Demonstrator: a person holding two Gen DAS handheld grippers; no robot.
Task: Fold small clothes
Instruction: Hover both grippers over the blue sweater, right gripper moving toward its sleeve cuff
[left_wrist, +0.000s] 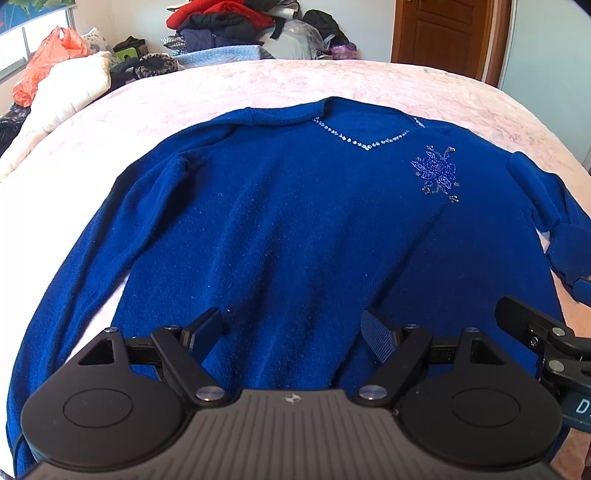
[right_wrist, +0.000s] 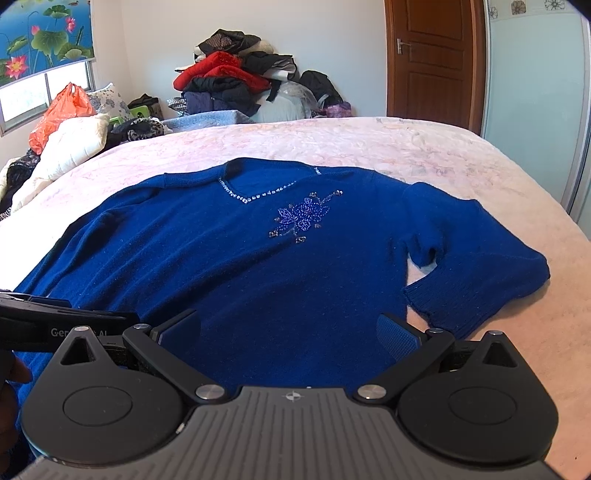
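Note:
A royal-blue V-neck sweater (left_wrist: 280, 229) (right_wrist: 258, 269) lies front-up and spread flat on the pink bed cover, neckline away from me, with a beaded flower (left_wrist: 437, 173) (right_wrist: 303, 218) on the chest. Its right sleeve (right_wrist: 480, 266) is bent back with the cuff near the body; the left sleeve (left_wrist: 55, 288) runs down the side. My left gripper (left_wrist: 295, 332) hovers open over the hem area, nothing between its fingers. My right gripper (right_wrist: 291, 336) is open too, over the lower right of the body. Each gripper shows at the edge of the other's view.
The pink bed cover (right_wrist: 369, 147) extends beyond the sweater on all sides. A heap of clothes (right_wrist: 240, 88) rises behind the bed. A white duvet (right_wrist: 70, 144) and orange bag (right_wrist: 62, 114) sit at far left. A wooden door (right_wrist: 432, 59) stands at back right.

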